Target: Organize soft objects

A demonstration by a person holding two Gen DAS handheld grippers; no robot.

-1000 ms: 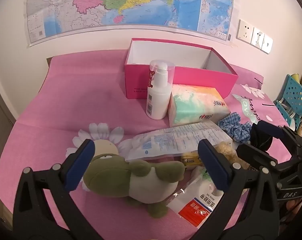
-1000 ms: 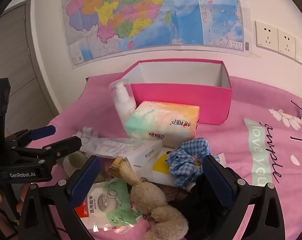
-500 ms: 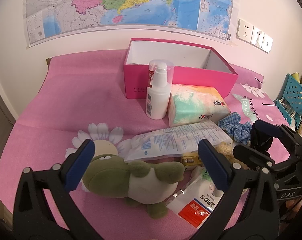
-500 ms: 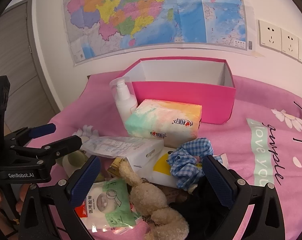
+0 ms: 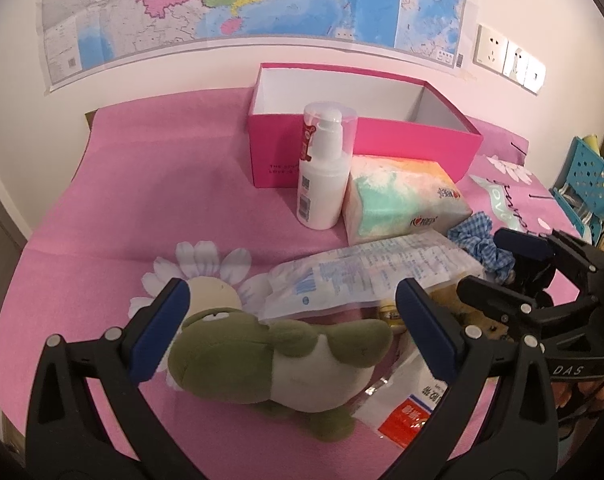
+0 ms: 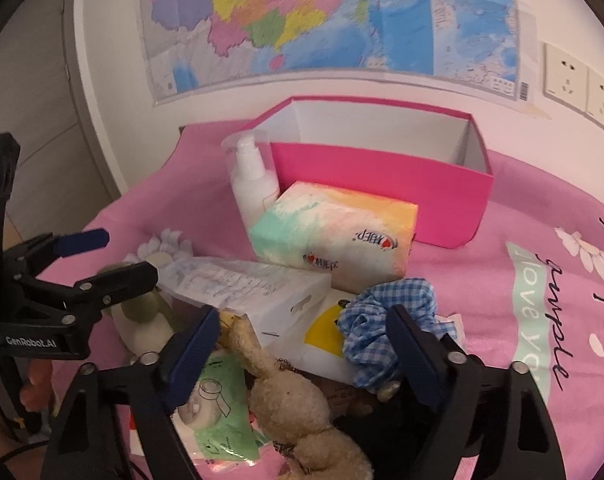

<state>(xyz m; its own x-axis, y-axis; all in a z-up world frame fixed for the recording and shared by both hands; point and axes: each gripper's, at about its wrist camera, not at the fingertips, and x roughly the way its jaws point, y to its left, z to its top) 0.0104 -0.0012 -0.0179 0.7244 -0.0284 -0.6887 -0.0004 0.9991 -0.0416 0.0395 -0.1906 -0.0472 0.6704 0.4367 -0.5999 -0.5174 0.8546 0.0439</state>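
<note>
A green and white plush toy (image 5: 261, 356) lies on the pink cloth, between the wide-apart fingers of my left gripper (image 5: 289, 300), which is open and does not touch it. In the right wrist view a beige plush rabbit (image 6: 285, 396) lies between the fingers of my right gripper (image 6: 304, 320). Its jaws are closing, but the pads are clear of the rabbit. A blue checked scrunchie (image 6: 390, 320) sits against the right finger. An open pink box (image 5: 366, 136) stands at the back, by the wall.
A soft tissue pack (image 5: 402, 204) and a white pump bottle (image 5: 322, 176) stand in front of the box. A printed plastic packet (image 5: 366, 276), a red-labelled packet (image 5: 406, 412) and a green bandage packet (image 6: 213, 412) lie in the pile. A blue crate (image 5: 586, 184) is at far right.
The right gripper's fingers have come closer together around the rabbit. The left gripper and the objects have stayed where they were.
</note>
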